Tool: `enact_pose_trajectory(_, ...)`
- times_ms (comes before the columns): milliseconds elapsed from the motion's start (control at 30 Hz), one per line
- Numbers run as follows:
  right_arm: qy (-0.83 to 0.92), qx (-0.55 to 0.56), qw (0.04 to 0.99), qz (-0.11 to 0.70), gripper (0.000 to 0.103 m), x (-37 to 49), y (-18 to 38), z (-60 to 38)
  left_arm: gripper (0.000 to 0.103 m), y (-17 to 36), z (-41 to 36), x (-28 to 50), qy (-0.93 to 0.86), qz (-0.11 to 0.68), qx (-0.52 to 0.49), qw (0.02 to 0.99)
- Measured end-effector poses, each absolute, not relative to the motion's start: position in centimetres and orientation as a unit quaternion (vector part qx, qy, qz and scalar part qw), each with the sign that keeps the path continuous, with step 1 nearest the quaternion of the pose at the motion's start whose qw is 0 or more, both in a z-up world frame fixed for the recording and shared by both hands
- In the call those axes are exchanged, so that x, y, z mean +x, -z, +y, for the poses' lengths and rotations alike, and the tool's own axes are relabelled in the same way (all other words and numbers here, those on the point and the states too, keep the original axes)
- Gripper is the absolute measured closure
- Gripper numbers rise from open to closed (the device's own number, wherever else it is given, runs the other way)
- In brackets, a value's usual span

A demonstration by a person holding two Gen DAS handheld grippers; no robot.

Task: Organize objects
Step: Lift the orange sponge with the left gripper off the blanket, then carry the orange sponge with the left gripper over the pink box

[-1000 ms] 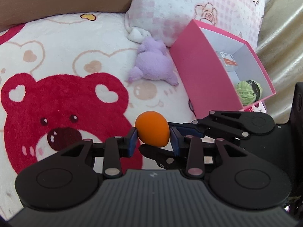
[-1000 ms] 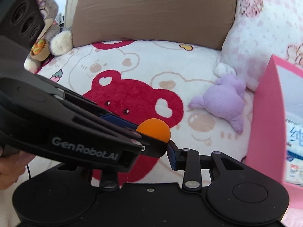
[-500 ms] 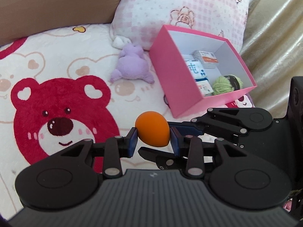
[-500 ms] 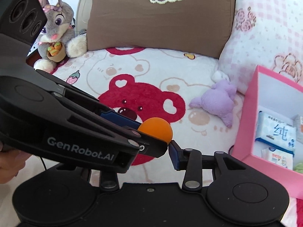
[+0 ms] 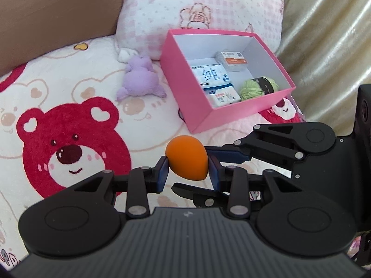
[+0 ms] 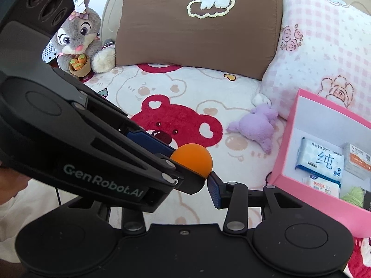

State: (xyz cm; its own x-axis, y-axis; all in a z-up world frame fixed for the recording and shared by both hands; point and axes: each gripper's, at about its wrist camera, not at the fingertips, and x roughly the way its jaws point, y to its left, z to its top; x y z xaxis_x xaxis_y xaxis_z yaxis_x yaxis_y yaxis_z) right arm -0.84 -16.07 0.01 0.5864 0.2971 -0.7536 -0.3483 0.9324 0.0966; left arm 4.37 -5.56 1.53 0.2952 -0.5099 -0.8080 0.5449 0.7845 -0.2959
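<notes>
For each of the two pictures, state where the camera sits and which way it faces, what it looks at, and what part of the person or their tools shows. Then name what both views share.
Left wrist: sits on the left tongs, facing forward and down over the bed; sees the orange egg-shaped ball clamped between their pads, the pink box, and the right tongs entering from the right.
Right wrist: sits on the right tongs, whose jaws are opening; faces the brown pillow and grey bunny; the left tongs cross from the left, a hand at the edge.
Shared: ball, box, purple plush, red bear blanket.
</notes>
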Motion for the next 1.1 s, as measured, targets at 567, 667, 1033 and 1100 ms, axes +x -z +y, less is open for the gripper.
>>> enact_pose_trajectory(567, -0.170, -0.013, 0.896, 0.409, 0.055, -4.3, -3.1, -20.9, 0.068, -4.8, -10.7, 2.4, 0.362, 0.490, 0.045, 0.792)
enact_pose_trajectory(667, -0.164, -0.011, 0.901, 0.401, 0.055, -4.6, -3.5, -22.0, 0.068, -5.4, -11.8, 2.2, 0.367, 0.483, 0.052, 0.793)
enact_pose_trajectory(1033, -0.160, -0.011, 0.913, 0.375, 0.055, -5.8, -4.1, -24.8, 0.068, -6.5, -15.0, 1.7, 0.379, 0.477, 0.070, 0.790)
enact_pose_trajectory(1100, -0.154, -0.009, 0.915, 0.372, 0.055, -5.8, -4.2, -25.4, 0.068, -6.6, -15.6, 1.9, 0.381, 0.476, 0.069, 0.790)
